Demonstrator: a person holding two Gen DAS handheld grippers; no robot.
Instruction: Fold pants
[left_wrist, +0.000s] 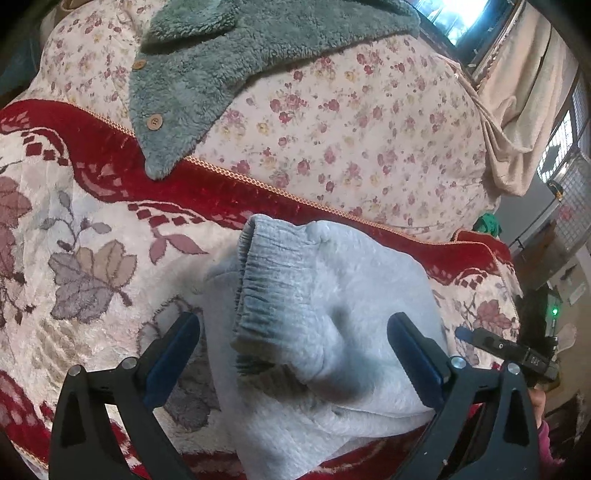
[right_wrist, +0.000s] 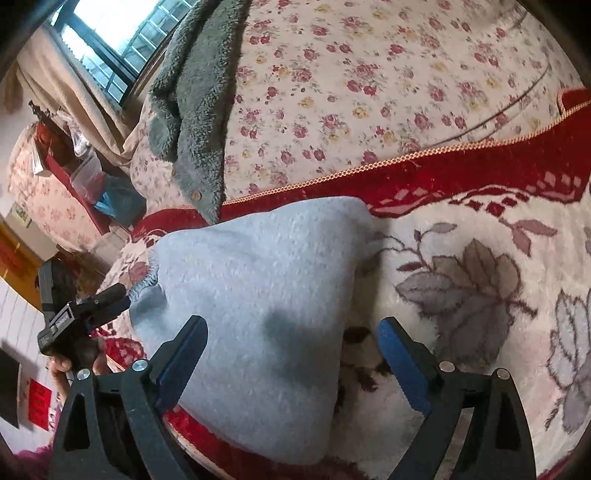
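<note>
Both grippers' fingers apart, left gripper (left_wrist: 293, 345) and right gripper (right_wrist: 291, 345) straddling bunched light-grey fleece pants (left_wrist: 332, 325) on the red-bordered floral blanket (left_wrist: 92, 229) on the bed: soft, limp, light; judged best gripped at ribbed cuff (left_wrist: 258, 280).

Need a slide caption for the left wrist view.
Open left gripper hovers over folded light-grey pants, ribbed cuff up, on red floral blanket.

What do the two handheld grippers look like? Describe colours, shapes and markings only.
The left gripper and the right gripper match: black wedge-shaped plastic finger arms with triangular cut-outs and round silver rivets at the joints. Each finger carries a flat blue pad with a serrated edge. From the right wrist view, the left unit's black body bears a small white label, unreadable. No cables visible.
</note>
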